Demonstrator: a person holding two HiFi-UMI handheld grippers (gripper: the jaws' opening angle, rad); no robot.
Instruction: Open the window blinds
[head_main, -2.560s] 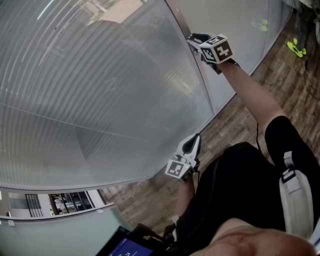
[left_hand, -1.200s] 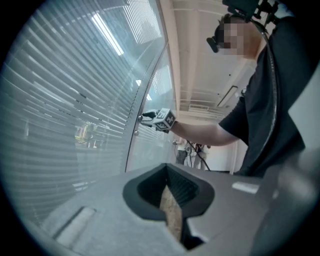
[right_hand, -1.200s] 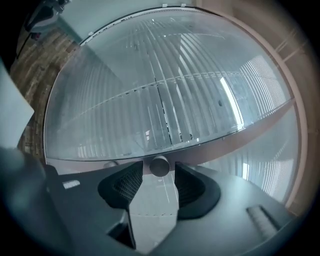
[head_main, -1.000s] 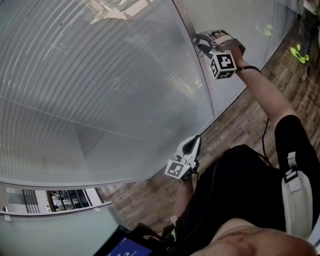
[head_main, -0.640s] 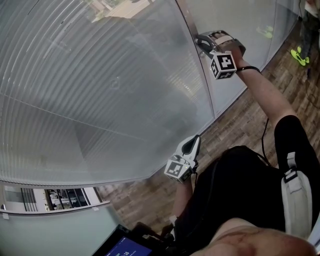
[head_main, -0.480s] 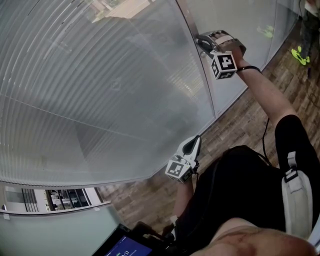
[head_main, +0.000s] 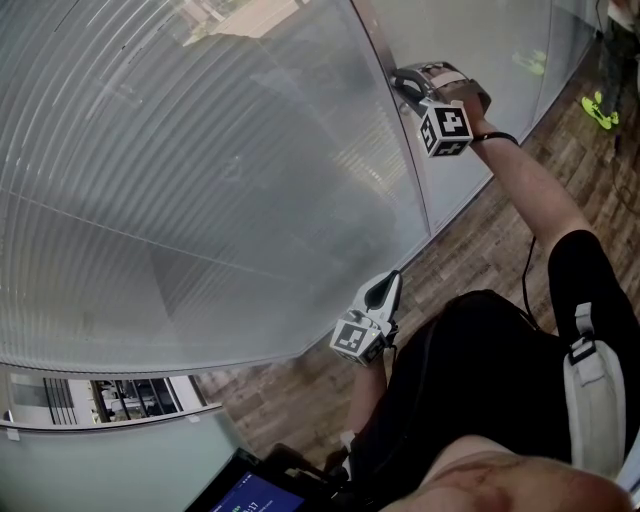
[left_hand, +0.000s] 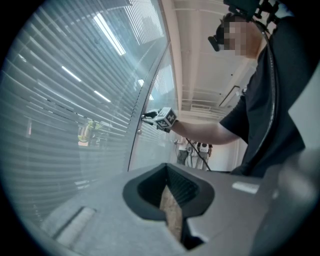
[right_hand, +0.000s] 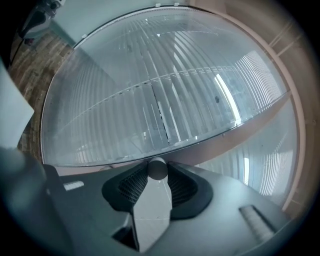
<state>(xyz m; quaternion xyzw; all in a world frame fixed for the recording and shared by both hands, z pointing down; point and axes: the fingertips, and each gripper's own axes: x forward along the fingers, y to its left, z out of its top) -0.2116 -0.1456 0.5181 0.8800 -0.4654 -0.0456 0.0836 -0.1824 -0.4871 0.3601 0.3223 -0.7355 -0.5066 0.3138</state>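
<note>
Closed horizontal window blinds (head_main: 200, 180) fill the pane behind glass, and in the right gripper view the blinds (right_hand: 150, 100) spread ahead. My right gripper (head_main: 402, 82) reaches the metal frame (head_main: 405, 160) at the pane's right edge. A small round grey knob (right_hand: 158, 167) sits between that gripper's (right_hand: 157, 173) ribbed pads, touched on both sides, while the jaws are opening a little. My left gripper (head_main: 386, 285) hangs low by the person's waist, shut with nothing in it (left_hand: 167, 186). From there the right gripper (left_hand: 149, 116) shows at the frame.
A wooden floor (head_main: 470, 250) runs below the glass wall. A lit screen (head_main: 250, 495) sits at the bottom left. Yellow-green shoes (head_main: 596, 100) stand far right. People (left_hand: 192, 150) stand in the distance down the corridor.
Since the earliest frame my right gripper has rolled, its marker cube swinging from the top to below the hand, and settled against the frame. Over the last second nothing visibly moves. The left gripper stays still.
</note>
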